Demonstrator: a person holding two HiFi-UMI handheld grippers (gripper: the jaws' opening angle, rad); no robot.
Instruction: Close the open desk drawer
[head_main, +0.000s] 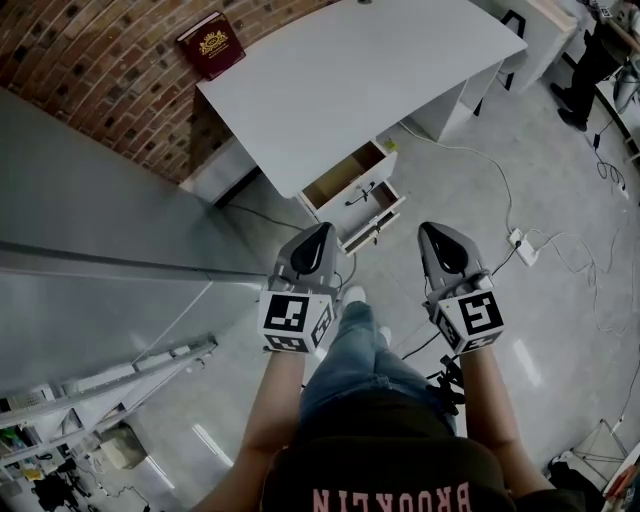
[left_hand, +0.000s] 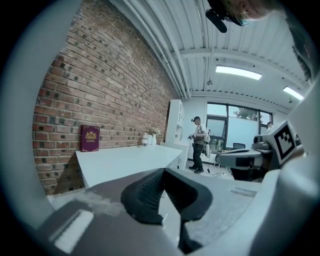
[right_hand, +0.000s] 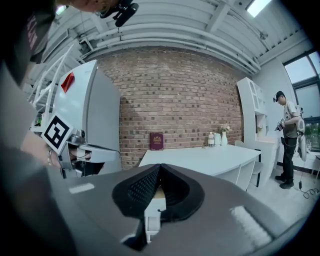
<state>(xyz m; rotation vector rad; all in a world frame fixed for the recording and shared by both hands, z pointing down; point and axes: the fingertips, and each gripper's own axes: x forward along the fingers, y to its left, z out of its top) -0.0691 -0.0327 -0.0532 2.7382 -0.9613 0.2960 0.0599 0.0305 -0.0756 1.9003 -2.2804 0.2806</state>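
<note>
The white desk (head_main: 350, 75) stands against the brick wall, and its top drawer (head_main: 352, 180) is pulled out, showing a wooden inside and a black handle (head_main: 362, 196). Below it a second drawer front (head_main: 376, 226) also stands out a little. My left gripper (head_main: 323, 232) and right gripper (head_main: 430, 232) are held side by side just short of the drawers, both shut and empty, touching nothing. In the left gripper view the shut left gripper (left_hand: 163, 173) points over the desk (left_hand: 125, 159). In the right gripper view the drawer (right_hand: 153, 212) shows below the shut right gripper (right_hand: 160, 168).
A dark red book (head_main: 211, 43) leans on the brick wall at the desk's far corner. A tall grey cabinet (head_main: 90, 220) stands at the left. Cables and a power strip (head_main: 522, 246) lie on the floor at the right. A person (right_hand: 289, 137) stands far off.
</note>
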